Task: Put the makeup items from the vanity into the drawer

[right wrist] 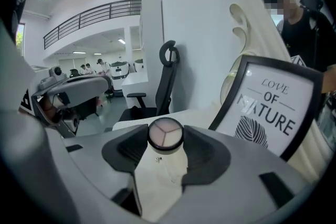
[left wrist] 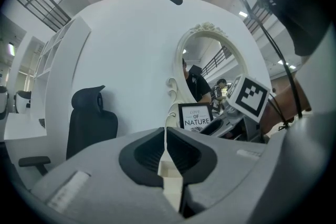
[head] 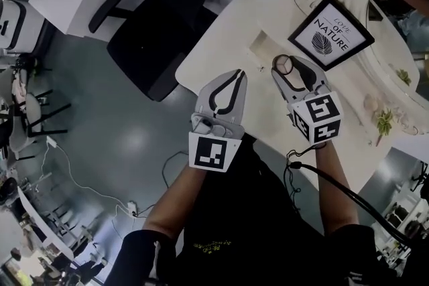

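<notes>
My right gripper [head: 284,64] is shut on a small round compact [right wrist: 165,133] with three pink shades. It holds the compact [head: 283,63] over the white vanity top [head: 228,30], just in front of the framed "Love of Nature" print [head: 330,33]. In the right gripper view the compact sits between the dark pads [right wrist: 206,150] at the tips of the right gripper [right wrist: 165,139]. The left gripper [head: 239,73] hovers beside it to the left, over the vanity's near edge. Its jaws are shut with nothing between them, as the left gripper view shows at the left gripper [left wrist: 165,134].
An oval mirror [head: 402,17] with an ornate white frame stands behind the print [right wrist: 273,107]. A small green sprig [head: 383,122] lies on the vanity to the right. A black office chair [head: 154,30] stands left of the vanity. White cables [head: 87,177] run across the grey floor.
</notes>
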The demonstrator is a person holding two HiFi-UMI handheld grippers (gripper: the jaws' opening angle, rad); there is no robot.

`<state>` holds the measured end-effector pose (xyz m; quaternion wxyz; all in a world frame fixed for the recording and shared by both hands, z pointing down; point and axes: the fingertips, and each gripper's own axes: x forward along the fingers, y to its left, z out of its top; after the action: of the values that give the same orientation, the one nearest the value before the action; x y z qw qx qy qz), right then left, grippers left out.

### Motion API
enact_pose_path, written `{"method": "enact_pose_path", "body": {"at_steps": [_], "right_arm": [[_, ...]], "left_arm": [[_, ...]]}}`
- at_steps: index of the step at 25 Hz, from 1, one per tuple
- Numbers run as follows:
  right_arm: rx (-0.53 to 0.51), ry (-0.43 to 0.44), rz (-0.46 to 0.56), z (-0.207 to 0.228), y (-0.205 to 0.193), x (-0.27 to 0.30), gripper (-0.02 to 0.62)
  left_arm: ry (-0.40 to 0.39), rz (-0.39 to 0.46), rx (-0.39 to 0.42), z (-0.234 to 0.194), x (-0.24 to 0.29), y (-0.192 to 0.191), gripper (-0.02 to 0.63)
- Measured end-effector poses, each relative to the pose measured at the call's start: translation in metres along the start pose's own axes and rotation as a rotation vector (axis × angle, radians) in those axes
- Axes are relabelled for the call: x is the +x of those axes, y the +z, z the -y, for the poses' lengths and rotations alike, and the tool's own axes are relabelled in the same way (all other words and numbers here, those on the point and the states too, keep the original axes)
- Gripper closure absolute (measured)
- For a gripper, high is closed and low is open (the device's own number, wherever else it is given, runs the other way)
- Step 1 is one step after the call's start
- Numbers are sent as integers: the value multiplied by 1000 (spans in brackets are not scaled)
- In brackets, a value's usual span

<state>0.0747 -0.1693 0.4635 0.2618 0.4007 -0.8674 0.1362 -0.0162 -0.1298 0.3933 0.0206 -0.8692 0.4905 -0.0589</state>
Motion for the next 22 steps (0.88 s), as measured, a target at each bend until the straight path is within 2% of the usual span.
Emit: {"method": "enact_pose_path", "body": {"at_steps": [6, 13, 17, 22], "right_arm": [[0, 6, -150, 18, -37, 47, 383], [68, -25, -297, 28, -61, 73, 383], [89, -31, -360, 32, -69, 82, 383], [99, -23, -380, 26, -64, 90, 383]], "left_arm": [[4, -26, -12, -3, 17, -19, 580], [12, -48, -38, -8, 19, -33, 580], [21, -45, -48, -13, 22, -33, 580], [32, -45, -70, -22, 22, -34, 580]]}}
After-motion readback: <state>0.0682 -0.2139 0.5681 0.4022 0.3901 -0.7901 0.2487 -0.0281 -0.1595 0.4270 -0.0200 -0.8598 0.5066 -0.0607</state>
